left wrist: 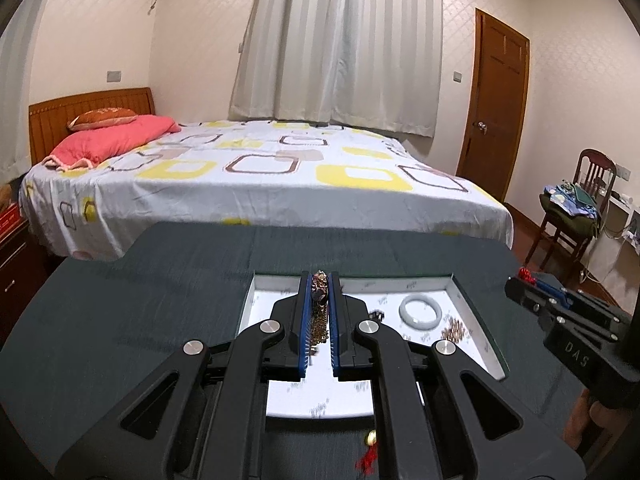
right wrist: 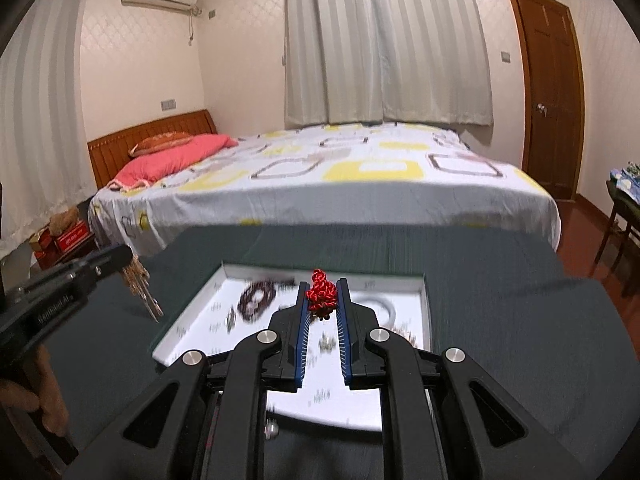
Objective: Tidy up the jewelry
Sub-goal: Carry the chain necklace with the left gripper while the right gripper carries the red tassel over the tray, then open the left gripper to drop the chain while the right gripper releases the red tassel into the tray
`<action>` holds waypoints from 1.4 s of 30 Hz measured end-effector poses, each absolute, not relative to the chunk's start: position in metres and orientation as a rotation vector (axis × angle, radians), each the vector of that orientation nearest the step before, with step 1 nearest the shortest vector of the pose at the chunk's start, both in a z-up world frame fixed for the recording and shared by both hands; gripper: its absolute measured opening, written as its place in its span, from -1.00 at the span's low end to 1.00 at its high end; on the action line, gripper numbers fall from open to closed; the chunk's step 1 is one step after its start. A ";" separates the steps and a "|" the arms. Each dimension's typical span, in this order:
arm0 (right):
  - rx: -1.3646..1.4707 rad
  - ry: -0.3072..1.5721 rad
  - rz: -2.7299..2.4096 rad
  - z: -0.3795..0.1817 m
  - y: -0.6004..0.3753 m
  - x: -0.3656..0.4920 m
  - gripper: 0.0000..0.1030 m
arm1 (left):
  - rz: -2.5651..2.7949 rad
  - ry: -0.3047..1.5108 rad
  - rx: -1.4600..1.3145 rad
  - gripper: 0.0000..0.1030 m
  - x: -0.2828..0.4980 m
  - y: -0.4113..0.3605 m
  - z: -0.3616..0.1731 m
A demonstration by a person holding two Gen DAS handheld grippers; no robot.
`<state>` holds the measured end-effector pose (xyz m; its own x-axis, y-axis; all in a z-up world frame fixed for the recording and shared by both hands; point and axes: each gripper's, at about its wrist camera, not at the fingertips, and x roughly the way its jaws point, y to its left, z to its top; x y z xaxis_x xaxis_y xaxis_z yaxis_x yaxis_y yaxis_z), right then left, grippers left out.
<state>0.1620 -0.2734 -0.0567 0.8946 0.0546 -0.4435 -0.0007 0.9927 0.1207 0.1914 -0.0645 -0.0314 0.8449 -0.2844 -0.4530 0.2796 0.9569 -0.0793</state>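
Observation:
In the left wrist view my left gripper is shut on a gold chain necklace that hangs between its blue pads, above a white tray. A pale jade bangle and a heap of small beads lie in the tray. My right gripper is shut on a red knotted cord. A dark bead bracelet lies at the tray's left side. Each gripper shows in the other's view: the right gripper at the right, the left gripper with the chain dangling.
The tray rests on a dark green table. A gold bead with a red tassel hangs low under my left gripper. Behind the table stands a bed; a wooden chair piled with clothes is at the right.

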 end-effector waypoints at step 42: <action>0.131 0.811 -0.009 -0.178 -0.277 0.250 -0.73 | -0.254 0.823 0.041 -0.84 0.293 -0.079 -0.169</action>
<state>0.2500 -0.2772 -0.1779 0.6889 0.0424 -0.7236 0.0581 0.9919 0.1134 0.2929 -0.0789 -0.1687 0.6515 -0.2078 -0.7296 0.2393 0.9690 -0.0624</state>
